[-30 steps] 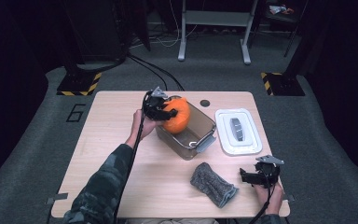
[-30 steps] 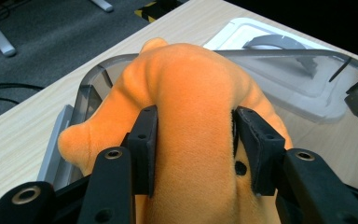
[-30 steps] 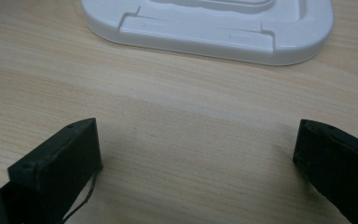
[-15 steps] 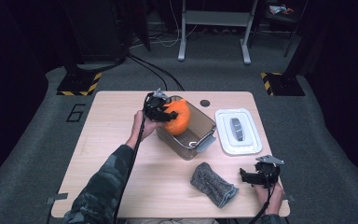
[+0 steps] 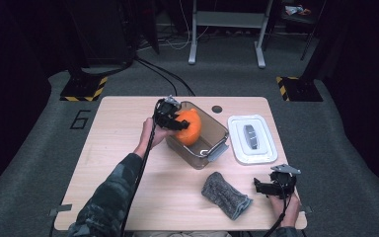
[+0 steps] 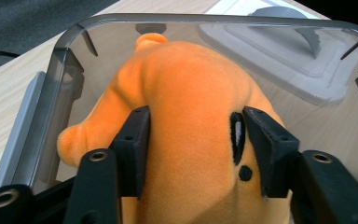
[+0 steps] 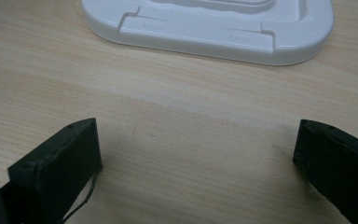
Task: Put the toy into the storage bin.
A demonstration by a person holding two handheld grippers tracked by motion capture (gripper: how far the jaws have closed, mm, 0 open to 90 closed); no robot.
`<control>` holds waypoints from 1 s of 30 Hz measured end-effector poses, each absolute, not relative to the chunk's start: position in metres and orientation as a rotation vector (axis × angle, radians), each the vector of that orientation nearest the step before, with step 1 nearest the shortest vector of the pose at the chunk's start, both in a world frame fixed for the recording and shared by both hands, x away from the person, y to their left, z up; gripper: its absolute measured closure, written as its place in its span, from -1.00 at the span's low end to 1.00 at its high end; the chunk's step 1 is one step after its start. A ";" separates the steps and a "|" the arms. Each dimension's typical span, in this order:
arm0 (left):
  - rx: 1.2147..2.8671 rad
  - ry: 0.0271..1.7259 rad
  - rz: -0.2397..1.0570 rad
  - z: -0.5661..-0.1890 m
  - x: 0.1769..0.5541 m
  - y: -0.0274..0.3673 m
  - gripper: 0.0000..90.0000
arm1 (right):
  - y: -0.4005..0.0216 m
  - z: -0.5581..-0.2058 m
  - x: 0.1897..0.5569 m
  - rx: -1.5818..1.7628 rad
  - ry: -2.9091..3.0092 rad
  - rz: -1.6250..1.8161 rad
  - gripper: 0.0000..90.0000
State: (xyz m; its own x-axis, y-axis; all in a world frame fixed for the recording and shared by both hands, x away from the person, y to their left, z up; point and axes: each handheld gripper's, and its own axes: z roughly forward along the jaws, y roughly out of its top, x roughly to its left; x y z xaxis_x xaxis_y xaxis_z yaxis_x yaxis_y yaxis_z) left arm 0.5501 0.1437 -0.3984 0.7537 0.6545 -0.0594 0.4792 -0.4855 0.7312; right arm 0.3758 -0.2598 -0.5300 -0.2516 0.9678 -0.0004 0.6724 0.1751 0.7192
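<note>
High view first: my left gripper (image 5: 171, 118) sits at the far left corner of the clear container (image 5: 216, 132), with the orange plush toy (image 5: 190, 127) between its jaws and partly down inside the container. Left gripper view puts me right behind the orange plush toy (image 6: 191, 126): my two black fingers (image 6: 133, 149) stand on either side of its body, the left one against the fur and the right one beside a black marking. These jaws have just been opening with the toy between them; I cannot tell whether the right pad is pressing or only lying against the plush. The toy rests against the container's near wall, and the container's rim (image 6: 205, 19) curves around beyond it. Past that rim lies the white lid (image 6: 279, 51), which the high view shows flat on the wooden table (image 5: 123, 148), just right of the container, with a grey handle in its middle. My right gripper (image 5: 271, 187) rests at the near right corner of the table, well apart from the toy, its fingers (image 7: 60, 163) spread wide over bare wood with nothing between them, the white lid (image 7: 214, 28) lying beyond. A grey cloth (image 5: 224, 195) lies on the table just left of that gripper.
</note>
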 end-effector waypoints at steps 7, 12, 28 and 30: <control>2.208 0.855 0.264 -0.401 0.553 0.142 -0.21 | -0.260 -0.530 0.376 1.542 1.994 0.845 -1.00; 2.235 0.873 0.245 -0.406 0.555 0.140 -0.33 | -0.260 -0.530 0.376 1.542 1.994 0.846 -1.00; 2.142 0.925 0.285 -0.391 0.550 0.159 -0.62 | -0.260 -0.530 0.376 1.545 1.994 0.845 -1.00; 2.131 0.923 0.290 -0.388 0.548 0.161 -0.65 | -0.260 -0.530 0.376 1.542 1.994 0.846 -1.00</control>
State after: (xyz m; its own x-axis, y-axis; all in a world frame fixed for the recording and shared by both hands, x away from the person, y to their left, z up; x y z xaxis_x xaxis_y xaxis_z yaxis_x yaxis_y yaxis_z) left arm 0.5475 0.1614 -0.3884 0.7105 0.6977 -0.0923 0.5197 -0.4318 0.7372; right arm 0.3758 -0.2599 -0.5300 -0.2517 0.9678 -0.0005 0.6726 0.1752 0.7190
